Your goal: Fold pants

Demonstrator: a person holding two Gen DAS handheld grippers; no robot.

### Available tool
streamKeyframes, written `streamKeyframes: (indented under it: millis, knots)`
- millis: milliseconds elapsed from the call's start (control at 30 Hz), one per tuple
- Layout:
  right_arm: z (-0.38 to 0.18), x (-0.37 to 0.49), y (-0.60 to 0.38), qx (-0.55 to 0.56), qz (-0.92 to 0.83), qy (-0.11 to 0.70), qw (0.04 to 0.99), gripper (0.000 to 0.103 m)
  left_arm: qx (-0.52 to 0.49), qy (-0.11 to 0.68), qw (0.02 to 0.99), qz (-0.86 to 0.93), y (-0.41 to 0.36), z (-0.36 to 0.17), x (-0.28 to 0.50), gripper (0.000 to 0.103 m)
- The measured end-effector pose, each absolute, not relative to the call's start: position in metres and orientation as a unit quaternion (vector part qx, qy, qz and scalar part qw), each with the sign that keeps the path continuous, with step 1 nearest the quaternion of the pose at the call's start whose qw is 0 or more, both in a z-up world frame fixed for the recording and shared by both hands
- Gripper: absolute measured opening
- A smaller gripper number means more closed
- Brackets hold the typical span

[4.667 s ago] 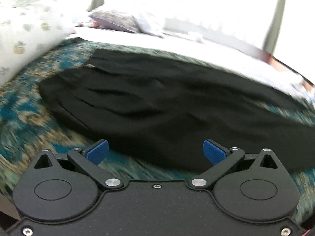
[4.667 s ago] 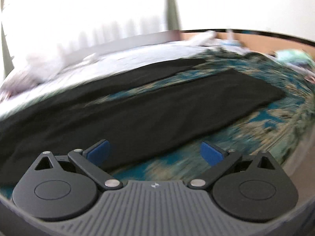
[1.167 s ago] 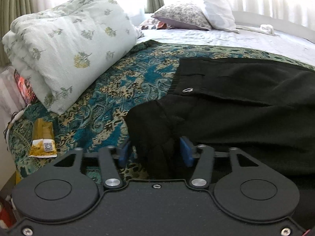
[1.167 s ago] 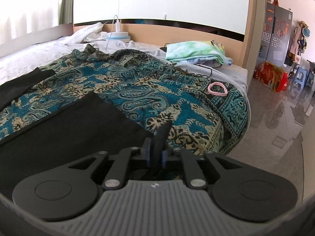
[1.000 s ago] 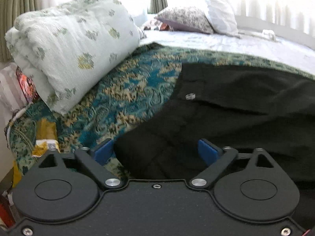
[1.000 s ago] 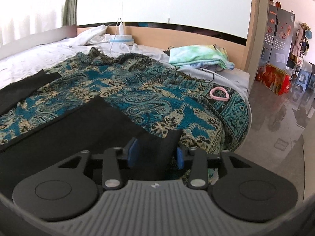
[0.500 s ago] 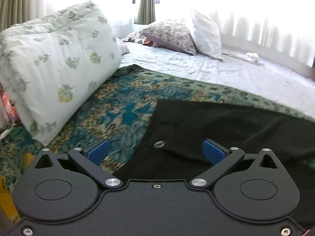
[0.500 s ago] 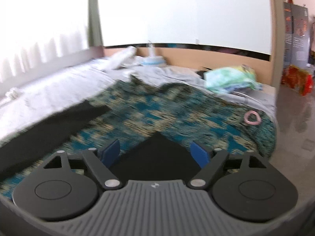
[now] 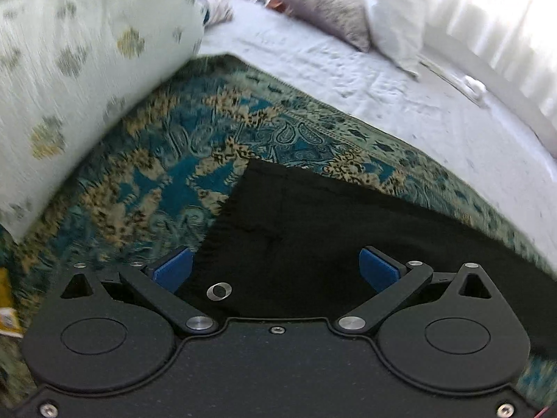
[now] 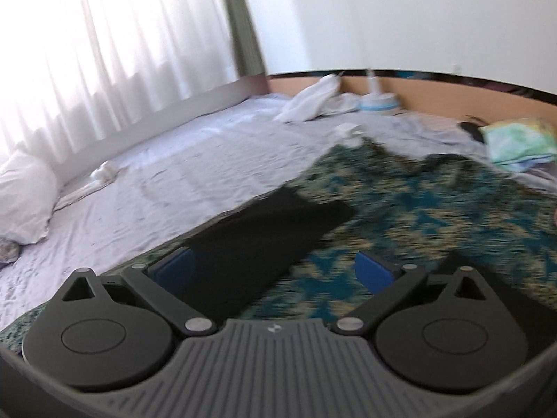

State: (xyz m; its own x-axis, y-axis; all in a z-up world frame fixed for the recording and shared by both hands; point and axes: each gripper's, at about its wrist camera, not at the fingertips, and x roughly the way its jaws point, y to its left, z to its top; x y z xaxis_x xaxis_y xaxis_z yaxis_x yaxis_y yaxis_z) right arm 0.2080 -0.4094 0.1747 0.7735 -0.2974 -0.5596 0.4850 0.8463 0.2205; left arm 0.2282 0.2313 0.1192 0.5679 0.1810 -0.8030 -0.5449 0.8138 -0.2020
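**A:** ok so both grippers just let go; about a second ago the left hand-held gripper (image 9: 275,267) was pinched on the waistband corner and the right hand-held gripper (image 10: 273,265) was clamped on a leg hem; now both sets of blue pads are spread wide with nothing between them

**B:** yeah, and they've both lifted and moved toward the far side of the bed; the black pants (image 9: 348,230) lie flat on the teal paisley blanket (image 9: 167,160); in the left view the waist corner with the shiny button (image 9: 218,291) sits right under the open jaws, not far from the bed edge where the rolled floral quilt (image 9: 69,62) is

**A:** right view shows one leg end (image 10: 278,230) reaching toward the white sheet (image 10: 195,160) on the window side; another dark bit pokes in at the lower right, probably the other leg, can't say for sure, it's blurry

**B:** so my read: that was a straighten-and-release, not a fold; the legs look spread apart, so the lengthwise fold isn't done; next grab likely needs the far leg and far waist corner

**A:** agreed; early days on this one
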Motion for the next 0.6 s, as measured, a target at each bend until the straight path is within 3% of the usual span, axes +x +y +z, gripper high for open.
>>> streamKeyframes:
  millis: [467,600]
  knots:
    - [0.094,0.386,-0.323,0.200,-0.216,0.334,0.895,0.103,-0.347,0.386,0.804,0.290,0.259,0.046,0.331,0.103]
    - [0.066,0.428,-0.313,0.220,-0.236,0.350,0.879,0.103,-0.316,0.349,0.816,0.335,0.254,0.035,0.346,0.103]
